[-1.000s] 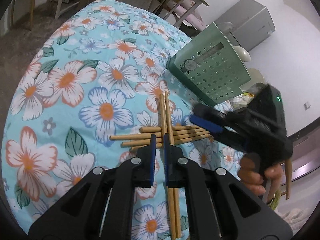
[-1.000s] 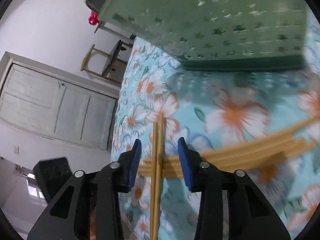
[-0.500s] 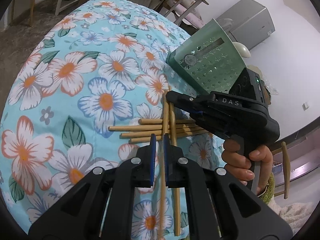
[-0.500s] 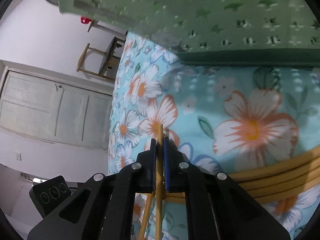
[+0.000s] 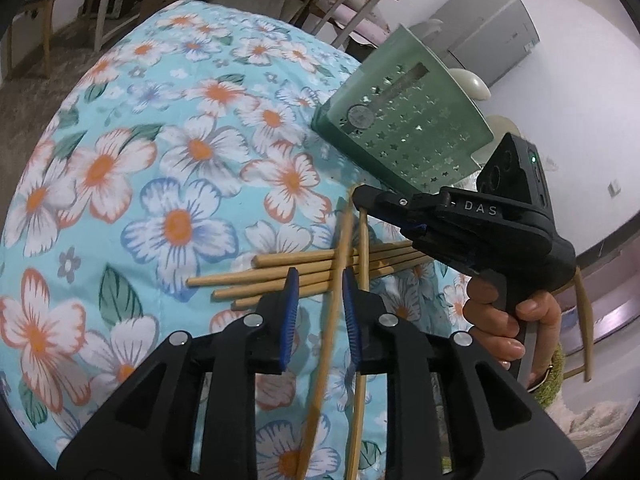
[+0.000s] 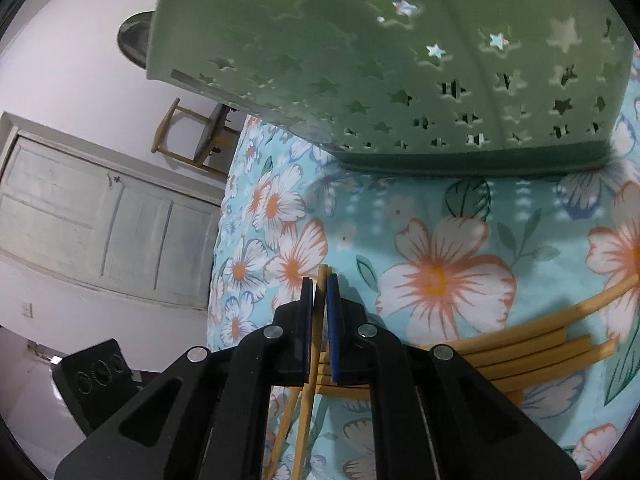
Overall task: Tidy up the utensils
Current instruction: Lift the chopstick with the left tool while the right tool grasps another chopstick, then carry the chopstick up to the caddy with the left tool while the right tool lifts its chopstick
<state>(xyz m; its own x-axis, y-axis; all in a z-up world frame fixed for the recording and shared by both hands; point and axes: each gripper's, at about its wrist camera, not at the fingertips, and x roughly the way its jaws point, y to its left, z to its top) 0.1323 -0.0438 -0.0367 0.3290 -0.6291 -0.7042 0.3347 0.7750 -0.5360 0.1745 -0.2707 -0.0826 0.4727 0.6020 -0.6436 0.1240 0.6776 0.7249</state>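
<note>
The left gripper [image 5: 318, 312] has just been opening; its blue pads [image 5: 289, 316] now stand apart with one chopstick [image 5: 334, 300] running between them, no pad pressing on it. A second chopstick [image 5: 362, 280] runs just beside the first, past the outer side of the right-hand pad. Both cross over a stack [image 5: 296, 276] of chopsticks lying side by side on the floral cloth [image 5: 176, 184].

The right gripper [image 5: 360, 196], held in a hand [image 5: 508, 320], reaches in from the right side of the left wrist view, with its tip at the far ends of the two crossing chopsticks. From its own camera the right gripper [image 6: 320, 300] is clamped on a chopstick [image 6: 318, 320], the pads pressed nearly together around it. A second stick [image 6: 286, 428] slants below it.

A green basket [image 5: 404, 128] with star cut-outs stands on the cloth just beyond the stack.
</note>
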